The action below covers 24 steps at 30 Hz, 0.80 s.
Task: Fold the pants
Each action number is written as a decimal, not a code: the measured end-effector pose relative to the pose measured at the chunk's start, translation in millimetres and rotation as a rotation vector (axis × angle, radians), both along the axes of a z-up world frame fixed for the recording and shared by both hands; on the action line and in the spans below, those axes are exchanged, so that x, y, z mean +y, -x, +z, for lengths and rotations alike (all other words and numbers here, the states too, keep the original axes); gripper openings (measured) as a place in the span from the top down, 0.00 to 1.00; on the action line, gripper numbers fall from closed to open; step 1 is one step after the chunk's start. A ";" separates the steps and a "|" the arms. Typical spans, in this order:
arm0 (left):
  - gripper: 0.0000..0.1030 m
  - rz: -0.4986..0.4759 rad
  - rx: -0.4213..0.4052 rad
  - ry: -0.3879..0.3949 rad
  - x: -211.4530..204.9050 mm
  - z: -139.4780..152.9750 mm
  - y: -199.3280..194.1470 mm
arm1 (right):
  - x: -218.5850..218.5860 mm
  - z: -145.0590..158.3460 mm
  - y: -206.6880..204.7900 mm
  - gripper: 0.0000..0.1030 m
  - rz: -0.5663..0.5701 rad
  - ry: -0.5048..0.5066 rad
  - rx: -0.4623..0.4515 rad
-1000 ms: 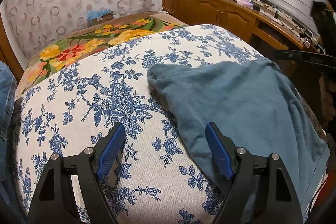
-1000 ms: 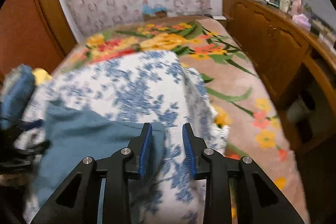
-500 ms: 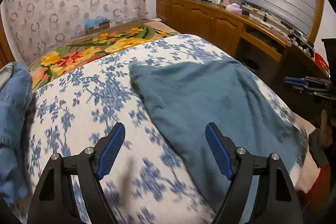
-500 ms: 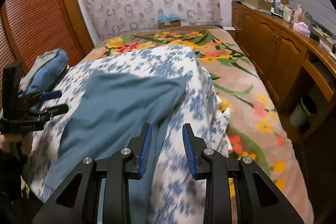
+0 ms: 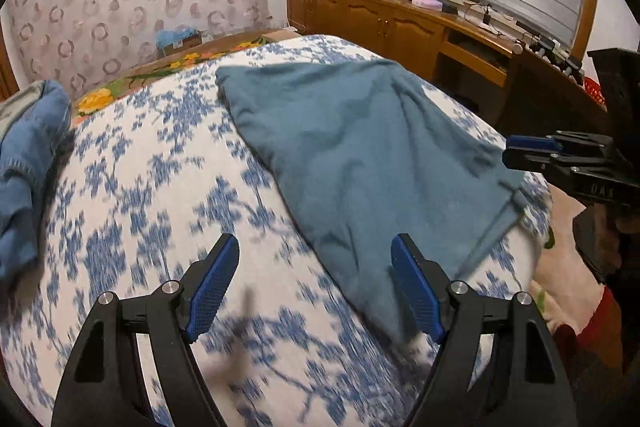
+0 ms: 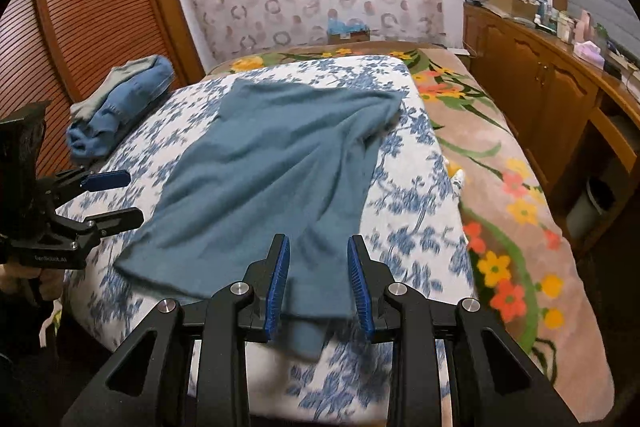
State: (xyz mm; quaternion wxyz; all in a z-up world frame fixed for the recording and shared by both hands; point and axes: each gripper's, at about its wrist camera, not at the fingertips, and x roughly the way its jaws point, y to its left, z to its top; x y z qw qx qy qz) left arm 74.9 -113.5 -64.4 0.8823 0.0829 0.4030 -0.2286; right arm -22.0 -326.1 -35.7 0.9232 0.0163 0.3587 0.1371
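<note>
Both tools are built of matte black angular arms with triangular cut-outs, pinned by round silver screw heads. The left gripper (image 5: 314, 283) and the right gripper (image 6: 318, 283) are fitted with ribbed blue pads (image 5: 212, 285) inside the jaws. Small pale lettering is printed on each black body.

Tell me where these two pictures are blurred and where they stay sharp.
Left wrist view: the floral sheet smears with motion blur near the camera, while the left gripper stays crisp. Right wrist view: the teal pants blur only at their near hem; the right gripper is sharp. Both bend at the fisheye rim.
</note>
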 end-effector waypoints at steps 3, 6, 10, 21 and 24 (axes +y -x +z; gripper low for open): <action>0.25 -0.007 0.018 0.018 1.3 -2.9 6.3 | 0.6 0.5 4.0 0.70 0.002 0.019 0.007; 0.32 -0.026 0.032 0.021 -1.7 -7.4 9.8 | -0.4 1.5 4.9 0.70 0.004 0.017 0.003; 0.42 -0.052 0.053 0.051 -3.8 -8.7 15.2 | 4.1 -5.2 5.3 0.70 -0.005 0.013 0.018; 0.57 -0.101 0.097 0.061 -14.9 -19.8 20.7 | 1.8 -11.2 -3.0 0.70 -0.017 -0.023 0.046; 0.68 -0.105 0.106 0.082 -13.9 -19.6 20.4 | 3.3 -8.6 -1.5 0.77 0.001 -0.042 0.039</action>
